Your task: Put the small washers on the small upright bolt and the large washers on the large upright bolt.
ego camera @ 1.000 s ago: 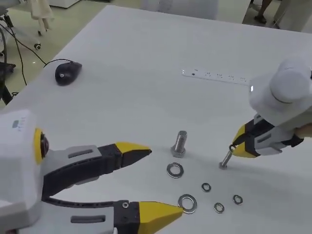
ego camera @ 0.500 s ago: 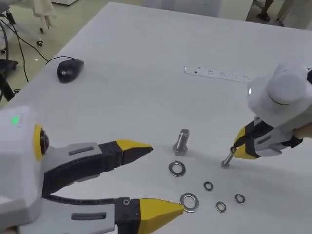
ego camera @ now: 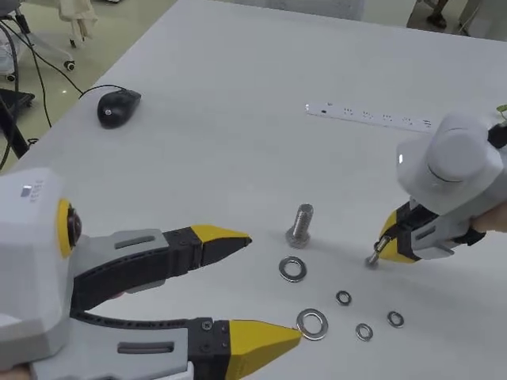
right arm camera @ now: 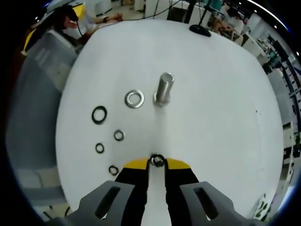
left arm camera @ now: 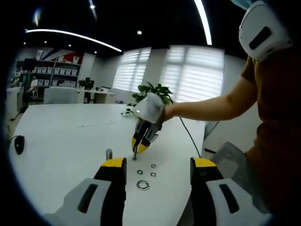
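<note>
In the head view the right gripper [ego camera: 383,247] sits at the right edge of the frame, its yellow tips down at the top of the small bolt [ego camera: 372,258], which leans on the white table [ego camera: 238,119]. The right gripper view shows its jaws clenched on a small washer [right arm camera: 153,160] at the bottom centre of the frame, right at the tips; whether the ring is over the bolt's end I cannot tell.

The left gripper [ego camera: 274,286] fills the lower left of the head view, jaws spread wide and holding nothing, the lower tip just beside one of the large washers [ego camera: 312,324]. The other large washer [ego camera: 292,269] lies flat just below the large bolt [ego camera: 300,225], which stands upright on its head near the middle of the frame. Three loose small washers [ego camera: 343,298] lie flat at the lower right, near each other, below the small bolt.

In the right gripper view the large bolt [right arm camera: 163,89] stands above centre, with the loose rings spread to its left. A mouse [ego camera: 119,107] rests at the upper left of the head view and a power strip [ego camera: 368,117] at the upper right
</note>
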Demonstrator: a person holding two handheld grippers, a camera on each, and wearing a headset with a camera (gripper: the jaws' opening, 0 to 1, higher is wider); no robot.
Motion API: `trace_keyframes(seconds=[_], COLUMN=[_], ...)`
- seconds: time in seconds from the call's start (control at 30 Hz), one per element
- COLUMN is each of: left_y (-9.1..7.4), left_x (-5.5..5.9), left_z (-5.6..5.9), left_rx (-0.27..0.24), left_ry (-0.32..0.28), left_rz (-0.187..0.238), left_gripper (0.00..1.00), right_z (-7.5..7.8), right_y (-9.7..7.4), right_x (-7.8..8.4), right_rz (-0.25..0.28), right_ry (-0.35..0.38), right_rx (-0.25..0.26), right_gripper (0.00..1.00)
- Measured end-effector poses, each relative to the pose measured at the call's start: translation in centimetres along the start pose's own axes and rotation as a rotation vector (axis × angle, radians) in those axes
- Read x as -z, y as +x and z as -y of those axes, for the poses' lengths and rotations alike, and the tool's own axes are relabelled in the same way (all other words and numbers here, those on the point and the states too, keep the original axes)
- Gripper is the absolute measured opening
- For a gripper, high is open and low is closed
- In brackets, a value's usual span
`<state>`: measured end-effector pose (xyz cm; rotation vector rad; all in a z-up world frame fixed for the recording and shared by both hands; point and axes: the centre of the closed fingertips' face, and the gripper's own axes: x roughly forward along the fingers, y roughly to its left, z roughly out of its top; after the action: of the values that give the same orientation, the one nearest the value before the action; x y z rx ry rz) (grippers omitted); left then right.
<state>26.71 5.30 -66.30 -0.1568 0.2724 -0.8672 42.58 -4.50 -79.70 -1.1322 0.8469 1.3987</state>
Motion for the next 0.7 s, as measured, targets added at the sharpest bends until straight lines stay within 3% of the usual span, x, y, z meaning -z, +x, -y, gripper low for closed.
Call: trace_keyframes(seconds=[0.13, 0.43, 0.7], left_y=[-0.1, -0.4, -0.4], left_x=[0.1, 0.2, 0.2], left_z=[0.1, -0.1, 0.1], left_rx=[0.001, -0.012, -0.014], left_ry=[-0.004, -0.010, -0.007], left_rz=[-0.001, -0.002, -0.004], left_gripper=[0.54, 0.53, 0.53], right_z=[-0.2, -0.4, -0.4], right_y=[0.7, 1.9, 1.4], right_x=[0.3, 1.2, 1.3], right_rz=[0.001, 0.003, 0.010], right_ry=[-0.024, -0.003, 0.007], right_rx=[-0.006, -0.010, -0.001], right_gripper=[0.13, 0.13, 0.14])
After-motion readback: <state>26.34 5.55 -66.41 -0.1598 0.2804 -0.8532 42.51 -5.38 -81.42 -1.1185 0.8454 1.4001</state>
